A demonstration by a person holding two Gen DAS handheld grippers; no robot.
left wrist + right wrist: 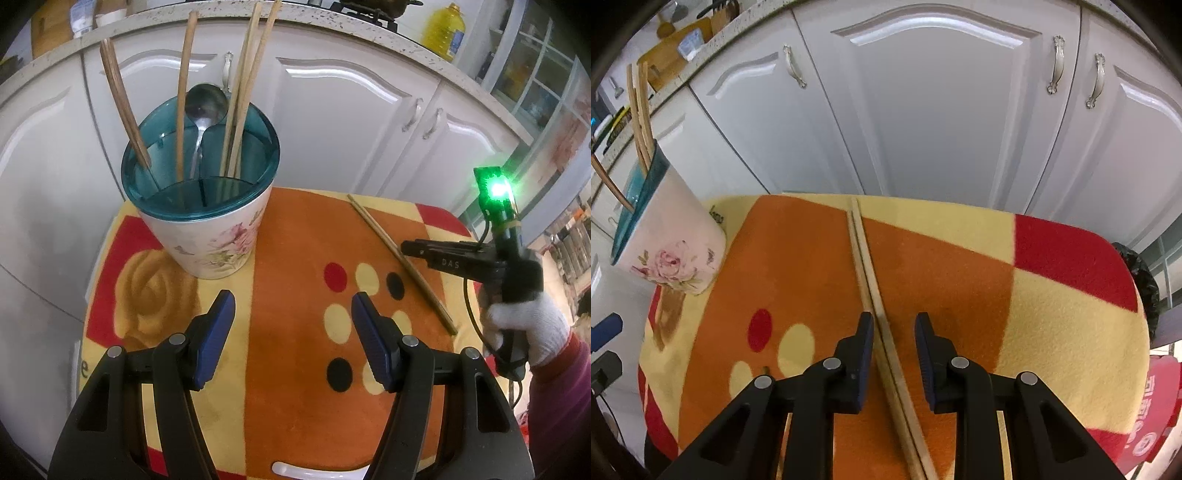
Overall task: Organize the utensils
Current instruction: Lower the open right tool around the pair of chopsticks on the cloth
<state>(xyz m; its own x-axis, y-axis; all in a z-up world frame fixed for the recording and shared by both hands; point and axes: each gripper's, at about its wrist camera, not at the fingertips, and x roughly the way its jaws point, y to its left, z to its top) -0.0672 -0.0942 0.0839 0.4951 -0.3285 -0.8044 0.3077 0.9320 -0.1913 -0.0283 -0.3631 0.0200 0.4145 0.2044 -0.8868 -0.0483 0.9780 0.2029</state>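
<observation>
A pair of wooden chopsticks (866, 266) lies on the patterned cloth (960, 280), running away from me between the blue pads of my right gripper (894, 321). The left pad sits against the pair, the right pad stands off it, and the jaws are narrow but open. Seen from the left wrist, that gripper (406, 247) is down at the chopsticks (380, 236), held by a white-gloved hand (532, 325). My left gripper (292, 306) hovers wide open over the cloth, with nothing between its fingers. The floral utensil holder (207, 236) holds several chopsticks and a metal spoon (205, 103).
White cabinet doors (923, 110) stand close behind the cloth-covered table. A speckled countertop (332, 18) above carries an oil bottle (443, 31) and a stove. The holder (668, 236) stands at the table's far left corner. A dark bin (1141, 280) sits off the right edge.
</observation>
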